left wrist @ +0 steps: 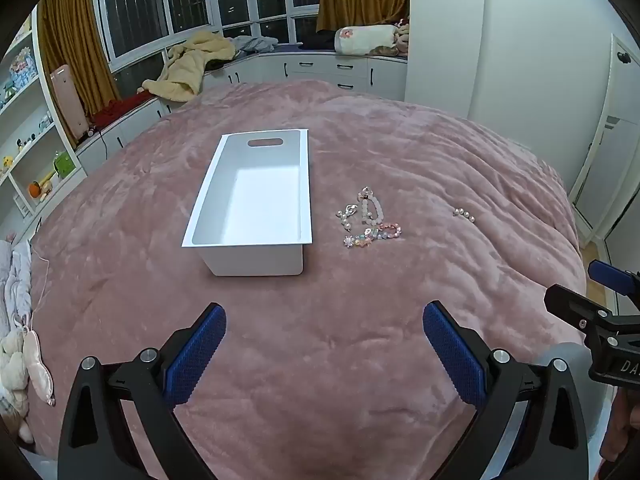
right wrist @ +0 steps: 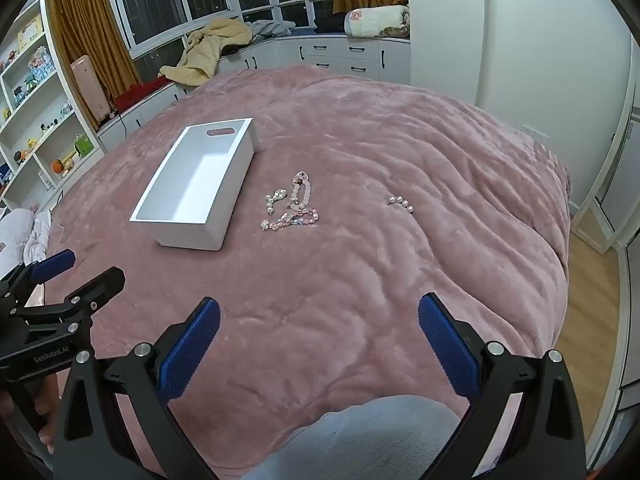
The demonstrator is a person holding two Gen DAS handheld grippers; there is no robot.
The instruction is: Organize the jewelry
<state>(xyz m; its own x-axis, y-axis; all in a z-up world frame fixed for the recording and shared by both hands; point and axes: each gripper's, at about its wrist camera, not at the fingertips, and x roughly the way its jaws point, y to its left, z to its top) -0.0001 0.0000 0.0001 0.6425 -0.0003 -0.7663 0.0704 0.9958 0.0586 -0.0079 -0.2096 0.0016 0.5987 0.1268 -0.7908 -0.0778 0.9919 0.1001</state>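
Well, nothing has been picked up yet — both tools hang above the near edge of the bed's pink plush blanket (right wrist: 400, 128), tilted down toward it. The left gripper (left wrist: 324, 334) has its jaws spread as wide as they go with nothing between them, and the right gripper (right wrist: 319, 328) is the same: wide apart, empty.

The open white rectangular plastic bin (left wrist: 256, 196) with a slot handle sits in the middle of the bed, and it looks empty. Just beside it, on its right, lies a small tangle of jewelry — a pale pink beaded bracelet (right wrist: 302, 194), a pastel multicoloured bead string (right wrist: 294, 218) touching it, and a silvery pearl piece (right wrist: 274, 200) at the bin side. A short row of white pearls (right wrist: 401, 203) lies well apart, farther right.

To start well, I'd say take the lone pearl row with the right gripper first, since it is clear of everything. The blanket is soft and deep, so the pads should press down a little either side of the piece before closing, or they may pinch only plush. In the tangle, lifting one strand may drag its neighbours — go slowly there.
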